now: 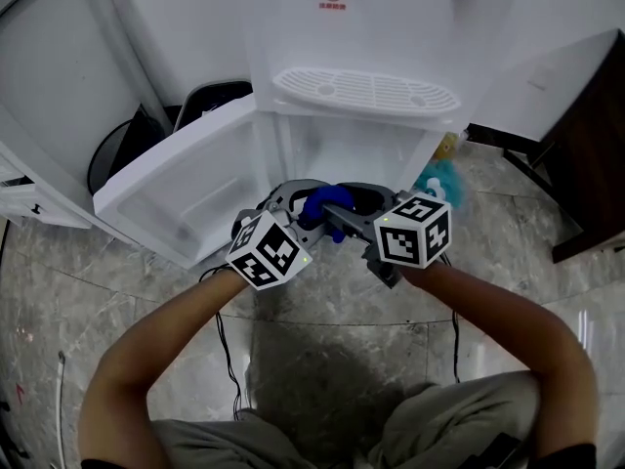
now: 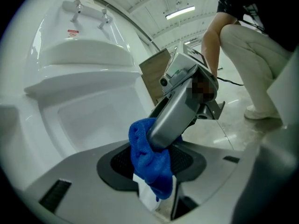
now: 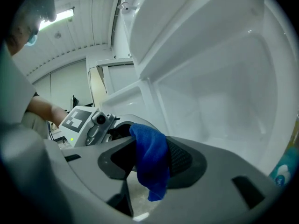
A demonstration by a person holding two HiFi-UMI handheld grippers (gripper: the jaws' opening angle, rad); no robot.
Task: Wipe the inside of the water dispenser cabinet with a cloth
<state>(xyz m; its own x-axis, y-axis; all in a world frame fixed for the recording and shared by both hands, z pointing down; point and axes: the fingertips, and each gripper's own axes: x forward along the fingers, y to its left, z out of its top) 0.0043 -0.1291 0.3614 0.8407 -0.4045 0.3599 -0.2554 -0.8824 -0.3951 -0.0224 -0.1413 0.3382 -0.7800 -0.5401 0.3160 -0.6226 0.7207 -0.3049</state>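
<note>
A blue cloth (image 1: 318, 203) hangs between my two grippers, just in front of the white water dispenser's open lower cabinet (image 1: 342, 149). My left gripper (image 1: 305, 199) is shut on the cloth (image 2: 147, 157), which bunches up across its dark pads. My right gripper (image 1: 338, 217) comes in from the right, and one of its grey fingers (image 2: 170, 120) pushes into the same bunch. In the right gripper view the cloth (image 3: 150, 160) drapes down through my right gripper (image 3: 152, 164), filling the gap between its pads. The cabinet door (image 1: 186, 189) stands swung open to the left.
The dispenser's drip tray (image 1: 366, 91) juts out above the cabinet. A black bin (image 1: 127, 145) stands behind the open door. A teal object (image 1: 441, 178) lies on the floor at the right, with a dark wooden unit (image 1: 596, 164) beyond. Cables (image 1: 229, 360) trail on the marble floor.
</note>
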